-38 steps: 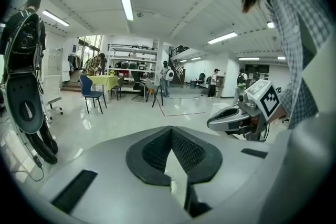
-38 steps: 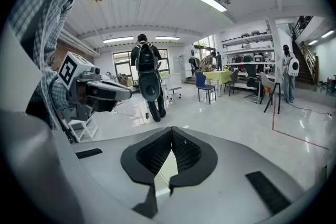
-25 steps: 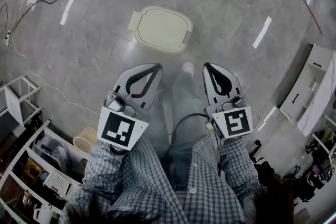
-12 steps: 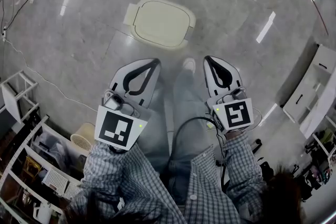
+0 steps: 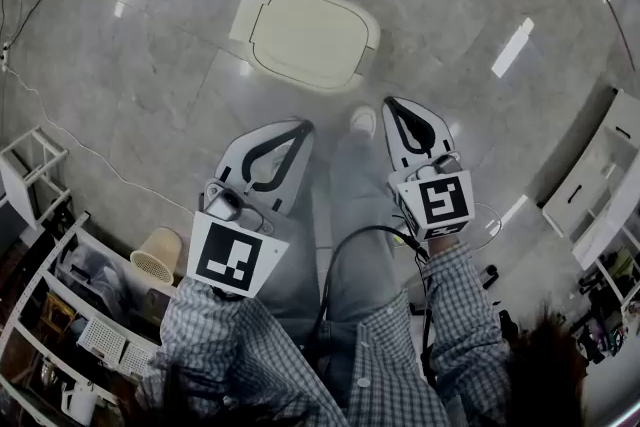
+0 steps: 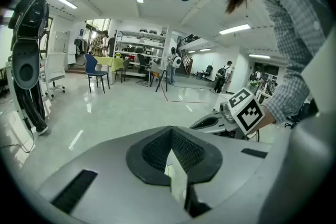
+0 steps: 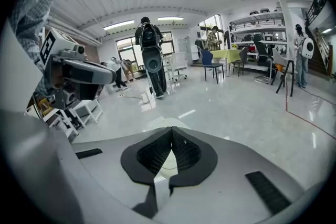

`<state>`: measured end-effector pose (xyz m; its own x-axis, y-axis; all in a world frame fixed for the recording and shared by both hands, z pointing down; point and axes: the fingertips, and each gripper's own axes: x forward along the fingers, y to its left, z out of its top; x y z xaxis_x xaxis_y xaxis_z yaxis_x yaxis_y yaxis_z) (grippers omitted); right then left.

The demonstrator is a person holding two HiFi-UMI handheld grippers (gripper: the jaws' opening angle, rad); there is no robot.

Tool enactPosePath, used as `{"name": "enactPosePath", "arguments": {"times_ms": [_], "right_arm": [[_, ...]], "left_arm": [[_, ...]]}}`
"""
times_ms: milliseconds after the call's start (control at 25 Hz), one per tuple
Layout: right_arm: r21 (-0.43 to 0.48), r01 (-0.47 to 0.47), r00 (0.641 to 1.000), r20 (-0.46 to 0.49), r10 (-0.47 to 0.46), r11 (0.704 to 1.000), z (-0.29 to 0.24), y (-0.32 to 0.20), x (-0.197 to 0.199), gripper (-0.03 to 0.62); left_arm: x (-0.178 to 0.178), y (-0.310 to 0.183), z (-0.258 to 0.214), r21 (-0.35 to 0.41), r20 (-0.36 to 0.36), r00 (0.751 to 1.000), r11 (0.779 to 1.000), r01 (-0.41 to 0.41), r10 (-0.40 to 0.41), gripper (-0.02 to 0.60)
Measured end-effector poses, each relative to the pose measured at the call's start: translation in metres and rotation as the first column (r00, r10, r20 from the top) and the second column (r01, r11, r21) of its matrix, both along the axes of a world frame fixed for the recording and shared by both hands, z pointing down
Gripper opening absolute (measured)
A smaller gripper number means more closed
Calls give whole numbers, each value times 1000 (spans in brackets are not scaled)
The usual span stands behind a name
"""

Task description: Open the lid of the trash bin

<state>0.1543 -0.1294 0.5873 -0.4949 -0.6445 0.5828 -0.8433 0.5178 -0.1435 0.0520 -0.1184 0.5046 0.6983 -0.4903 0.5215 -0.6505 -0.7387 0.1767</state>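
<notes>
Trash bin (image 5: 310, 40) standing on the floor (image 5: 150, 75), lid (image 5: 300, 25) down, nothing yet done. Left gripper (image 5: 297, 128) and right gripper (image 5: 392, 105) hang short of it (both pairs of jaws closed together, empty). Approach and lifting remain.

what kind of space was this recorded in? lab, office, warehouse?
Probably a large open robotics lab or workshop. The clues are a wide polished grey floor, metal storage shelves along the far wall, a table with chairs around it, and a tall dark machine on a stand.
</notes>
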Motion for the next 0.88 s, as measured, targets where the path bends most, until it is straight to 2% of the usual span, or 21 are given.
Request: {"name": "enactPosePath", "arguments": {"times_ms": [280,560,880], "right_arm": [[-45,30,999,-27,-32,999,47,-9,4,18],[-75,101,992,-68,-106,992,86,-15,-2,18],[-141,116,987,-91,-129,983,128,-12,4,18]], "left_arm": [[4,1,20,-13,2,1000,1000,4,-4,5],[3,4,44,-68,-8,1000,997,20,-21,5],[7,8,53,-79,11,1000,997,14,-13,5]]}}
